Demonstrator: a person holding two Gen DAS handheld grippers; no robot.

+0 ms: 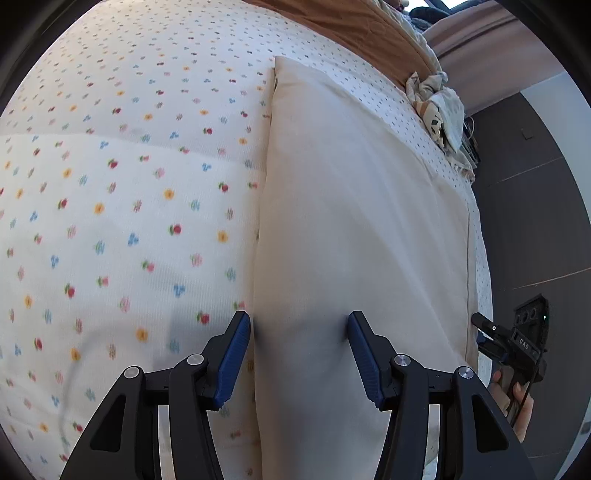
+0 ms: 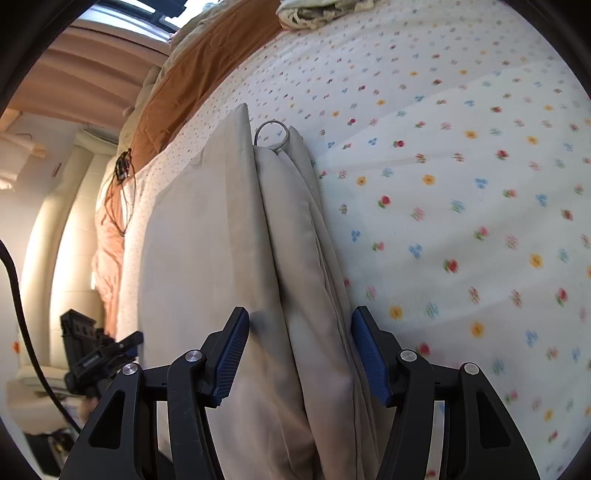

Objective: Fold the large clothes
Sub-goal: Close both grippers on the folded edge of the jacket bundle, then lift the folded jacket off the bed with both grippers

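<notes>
A cream, folded garment (image 1: 351, 221) lies lengthwise on the flowered bedsheet (image 1: 129, 184). My left gripper (image 1: 299, 321) stands open just above its near end, the left fingertip at the garment's left edge. In the right wrist view the same garment (image 2: 221, 240) shows several stacked folds along its right side. My right gripper (image 2: 299, 321) is open over those folds, pads apart and not pressing on the cloth. The right gripper (image 1: 517, 343), held by a hand (image 1: 517, 406), also shows beyond the bed's edge in the left wrist view. The left gripper (image 2: 96, 350) shows at the far left.
An orange blanket (image 1: 351, 26) covers the head of the bed. A crumpled patterned cloth (image 1: 439, 110) lies at the bed's edge, beside the dark floor (image 1: 535, 221). A thin grey cord loop (image 2: 271, 134) rests at the garment's far end. Pale curtains (image 2: 74, 92) hang beyond.
</notes>
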